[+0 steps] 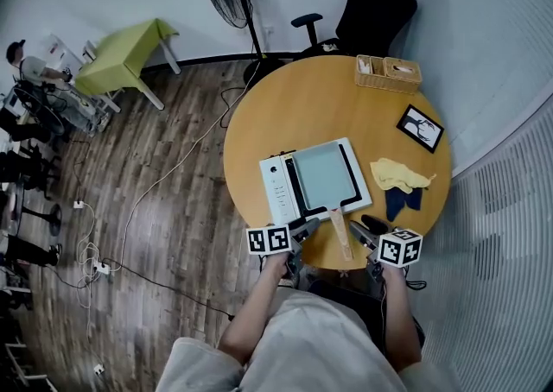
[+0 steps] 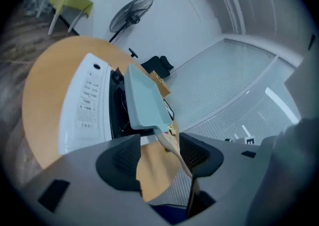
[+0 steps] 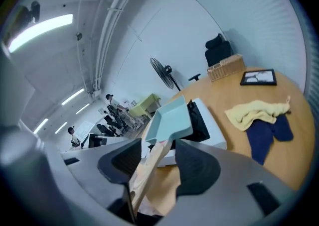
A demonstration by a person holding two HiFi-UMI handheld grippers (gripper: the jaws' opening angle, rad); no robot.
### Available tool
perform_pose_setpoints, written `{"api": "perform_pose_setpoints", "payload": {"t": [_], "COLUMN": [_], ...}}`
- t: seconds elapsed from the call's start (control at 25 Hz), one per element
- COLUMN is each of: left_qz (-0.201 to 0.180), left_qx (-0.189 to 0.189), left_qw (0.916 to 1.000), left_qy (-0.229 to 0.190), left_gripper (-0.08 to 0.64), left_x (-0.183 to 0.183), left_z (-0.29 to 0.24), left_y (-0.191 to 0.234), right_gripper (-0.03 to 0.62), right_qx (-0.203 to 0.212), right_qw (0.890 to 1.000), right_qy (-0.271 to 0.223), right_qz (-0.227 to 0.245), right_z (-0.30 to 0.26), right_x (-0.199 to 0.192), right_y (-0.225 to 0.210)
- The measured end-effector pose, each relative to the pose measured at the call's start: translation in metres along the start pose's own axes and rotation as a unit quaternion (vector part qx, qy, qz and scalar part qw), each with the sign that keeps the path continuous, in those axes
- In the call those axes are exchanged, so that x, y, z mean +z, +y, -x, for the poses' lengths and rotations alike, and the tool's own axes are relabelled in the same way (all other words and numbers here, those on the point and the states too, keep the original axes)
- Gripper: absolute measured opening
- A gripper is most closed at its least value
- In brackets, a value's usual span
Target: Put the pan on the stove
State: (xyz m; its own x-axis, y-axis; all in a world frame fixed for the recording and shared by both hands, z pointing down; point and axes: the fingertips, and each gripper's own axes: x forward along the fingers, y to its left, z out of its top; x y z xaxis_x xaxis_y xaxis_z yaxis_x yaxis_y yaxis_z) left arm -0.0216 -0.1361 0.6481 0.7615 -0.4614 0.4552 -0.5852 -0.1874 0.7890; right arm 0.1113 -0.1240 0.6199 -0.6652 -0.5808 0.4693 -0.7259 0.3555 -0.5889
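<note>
The pan (image 1: 324,176) is sitting on the stove (image 1: 276,185) by the table's (image 1: 294,110) near edge, its handle (image 1: 340,230) pointing back between the left gripper (image 1: 301,229) and right gripper (image 1: 370,230), both hanging open, gripping nothing.

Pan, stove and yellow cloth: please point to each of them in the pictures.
pan (image 1: 323,176), head view, middle of its pale blue bottom.
stove (image 1: 276,187), head view, white control panel.
yellow cloth (image 1: 396,174), head view, middle of the cloth.
</note>
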Motion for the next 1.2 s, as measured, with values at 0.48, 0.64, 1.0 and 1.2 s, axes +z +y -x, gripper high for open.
{"api": "perform_pose_setpoints", "payload": {"t": [0.48,0.64,1.0,1.2], "left_qz": [-0.268,-0.304,-0.351,-0.361], "left_qx": [0.134,0.138,0.153,0.149], "left_qw": [0.9536,0.9421,0.9231,0.9197], "left_qy": [-0.031,-0.033,-0.041,-0.039], "left_gripper": [0.247,0.247,0.245,0.245], "left_x": [0.034,0.032,0.028,0.026], "left_z": [0.04,0.044,0.047,0.045], "left_y": [-0.004,-0.009,-0.012,-0.016], "right_gripper": [0.215,0.215,0.214,0.211], "right_qx": [-0.062,-0.052,-0.089,-0.092], "right_qw": [0.994,0.995,0.988,0.986], "right_qy": [-0.048,-0.063,-0.057,-0.057], "right_qz": [0.082,0.06,0.111,0.127], "right_z": [0.004,0.007,0.01,0.008], "right_x": [0.022,0.02,0.019,0.02], "right_y": [0.016,0.02,0.016,0.022]}}
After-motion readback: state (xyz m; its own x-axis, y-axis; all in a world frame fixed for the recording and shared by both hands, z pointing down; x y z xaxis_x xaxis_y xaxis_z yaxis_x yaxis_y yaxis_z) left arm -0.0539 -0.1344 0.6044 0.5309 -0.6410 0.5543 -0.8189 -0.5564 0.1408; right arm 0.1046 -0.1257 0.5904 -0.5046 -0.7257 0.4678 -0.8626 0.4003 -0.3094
